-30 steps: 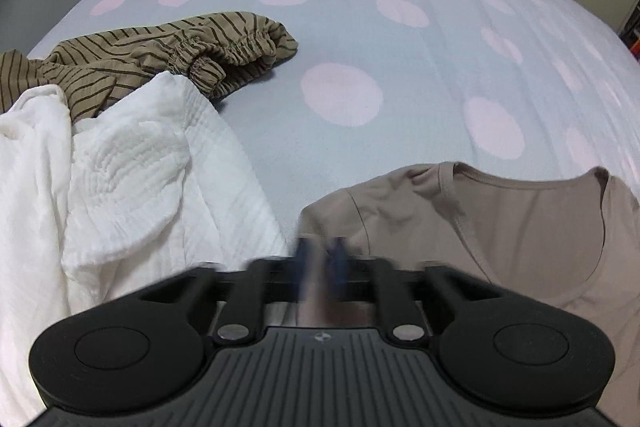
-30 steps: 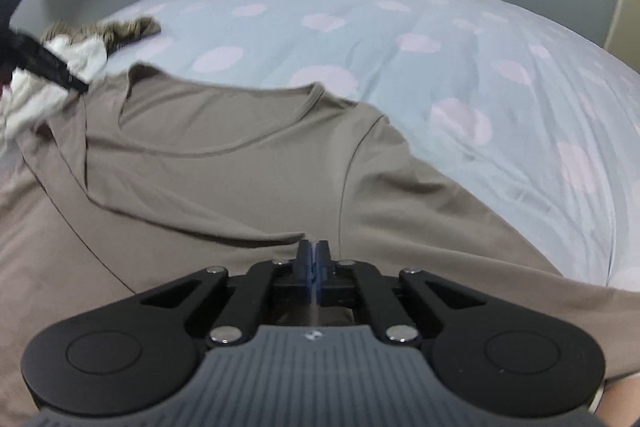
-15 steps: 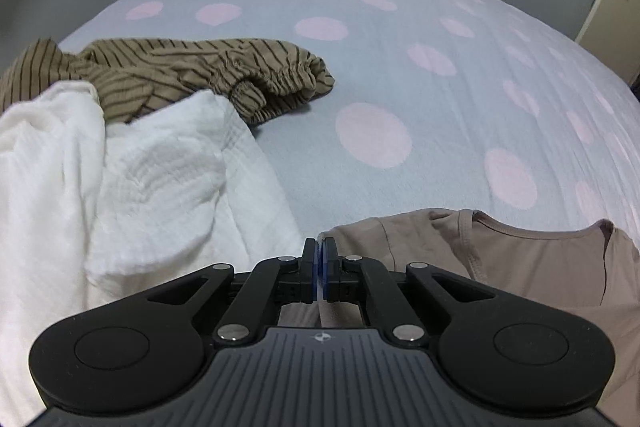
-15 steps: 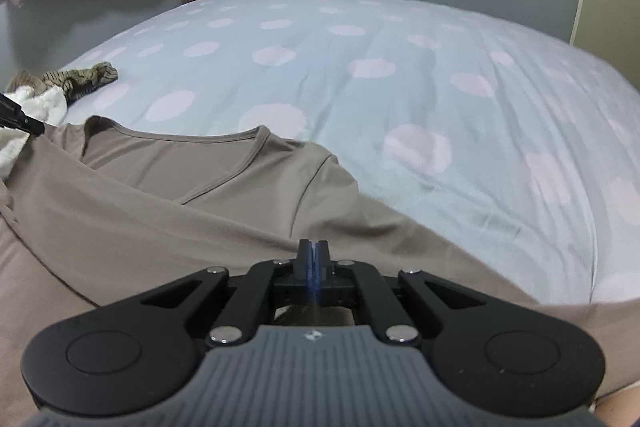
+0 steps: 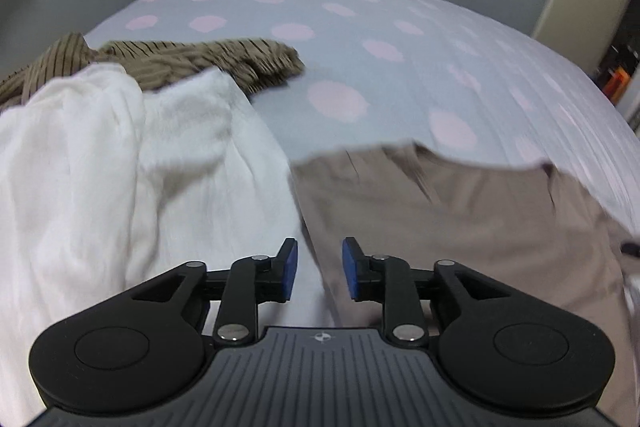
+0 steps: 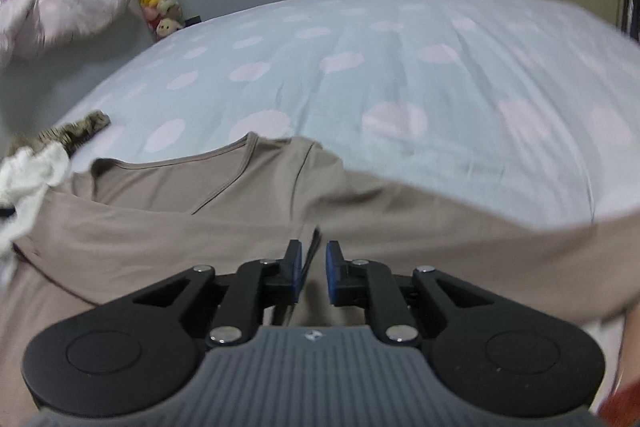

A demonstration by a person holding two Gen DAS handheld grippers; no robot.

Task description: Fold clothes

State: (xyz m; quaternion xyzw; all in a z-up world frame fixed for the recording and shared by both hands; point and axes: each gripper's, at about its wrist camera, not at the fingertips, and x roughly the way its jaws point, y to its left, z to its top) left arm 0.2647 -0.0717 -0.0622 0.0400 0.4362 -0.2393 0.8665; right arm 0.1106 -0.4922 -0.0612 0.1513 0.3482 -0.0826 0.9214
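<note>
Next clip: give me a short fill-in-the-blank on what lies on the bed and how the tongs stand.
1. The bedsheet is pale blue with ____ dots.
2. Beside the taupe T-shirt lies a ____ garment.
3. The brown garment behind it has dark ____.
4. Both the left tongs and right tongs are ____.

Missing: pink; white; stripes; open

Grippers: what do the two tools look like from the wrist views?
Both look alike. The left gripper and right gripper have black linkage arms with silver pivot pins, two round black discs at the base, a ribbed grey body bearing a small white emblem, and blue-padded fingers.
</note>
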